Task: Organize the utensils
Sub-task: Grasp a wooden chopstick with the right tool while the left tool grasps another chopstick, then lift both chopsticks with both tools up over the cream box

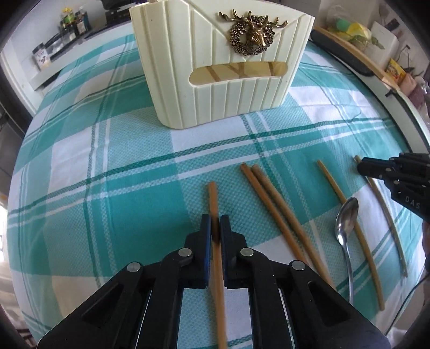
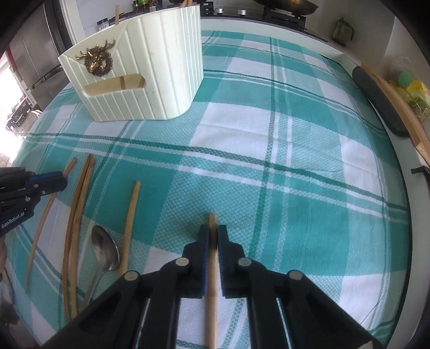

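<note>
Because the cream holder (image 1: 223, 67) takes utensils upright, we are pinching one chopstick (image 1: 213, 198) in the left gripper (image 1: 215, 225) and another chopstick (image 2: 211, 222) in the right gripper (image 2: 212, 236), both near their tips, low over the checked cloth (image 1: 107, 166).

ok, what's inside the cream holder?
Through the front slot of the cream holder, pale wooden sticks cross inside. One chopstick top pokes above the rim. Everything below the slot is hidden by the walls.
</note>
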Demonstrator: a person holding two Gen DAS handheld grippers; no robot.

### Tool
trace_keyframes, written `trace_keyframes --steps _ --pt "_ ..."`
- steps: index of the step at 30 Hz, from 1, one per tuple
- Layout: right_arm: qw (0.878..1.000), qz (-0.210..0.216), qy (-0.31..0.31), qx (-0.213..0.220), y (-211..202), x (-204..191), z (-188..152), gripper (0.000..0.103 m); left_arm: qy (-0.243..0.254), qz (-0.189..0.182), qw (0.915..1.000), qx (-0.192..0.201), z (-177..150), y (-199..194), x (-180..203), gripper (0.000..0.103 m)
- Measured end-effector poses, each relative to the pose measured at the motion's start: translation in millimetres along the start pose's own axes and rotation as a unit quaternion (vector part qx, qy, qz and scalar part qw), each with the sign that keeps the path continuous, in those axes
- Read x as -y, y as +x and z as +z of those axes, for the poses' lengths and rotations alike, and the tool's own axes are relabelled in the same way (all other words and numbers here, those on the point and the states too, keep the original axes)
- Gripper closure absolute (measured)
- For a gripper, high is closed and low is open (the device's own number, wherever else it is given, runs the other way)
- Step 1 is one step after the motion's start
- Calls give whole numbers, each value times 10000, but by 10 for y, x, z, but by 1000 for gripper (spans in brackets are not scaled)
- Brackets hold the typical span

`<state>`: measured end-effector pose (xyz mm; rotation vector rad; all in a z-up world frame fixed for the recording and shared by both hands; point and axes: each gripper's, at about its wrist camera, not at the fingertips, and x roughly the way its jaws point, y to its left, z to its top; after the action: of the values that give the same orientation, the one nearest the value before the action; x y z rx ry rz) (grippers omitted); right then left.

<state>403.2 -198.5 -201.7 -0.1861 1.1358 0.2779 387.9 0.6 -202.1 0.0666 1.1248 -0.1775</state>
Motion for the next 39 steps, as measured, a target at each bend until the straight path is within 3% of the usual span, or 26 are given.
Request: trace_keyframes --steps 4,9,16,23,31,39 --pt "9983 262 319 407 -222 81 -17 97 -181 -156 9993 298 -42 -189 -70 99" --pt "9910 547 401 1155 -871 92 -86 97 -380 -368 9937 990 -89 -833 -184 99" --pt "9735 565 159 2212 -1842 -68 -358 97 -464 -725 9772 1942 -330 -1793 -257 99" --pt "9524 378 163 3021 -2366 -162 -555 97 -503 -882 9612 2566 -542 -2301 -233 99" --pt "9311 357 187 3625 -2658 -260 -507 97 -587 -919 9502 2918 -524 -2566 -310 99" --pt "9315 421 45 3613 -2703 -286 -233 97 -626 -848 9493 2962 -351 -2674 -469 99"
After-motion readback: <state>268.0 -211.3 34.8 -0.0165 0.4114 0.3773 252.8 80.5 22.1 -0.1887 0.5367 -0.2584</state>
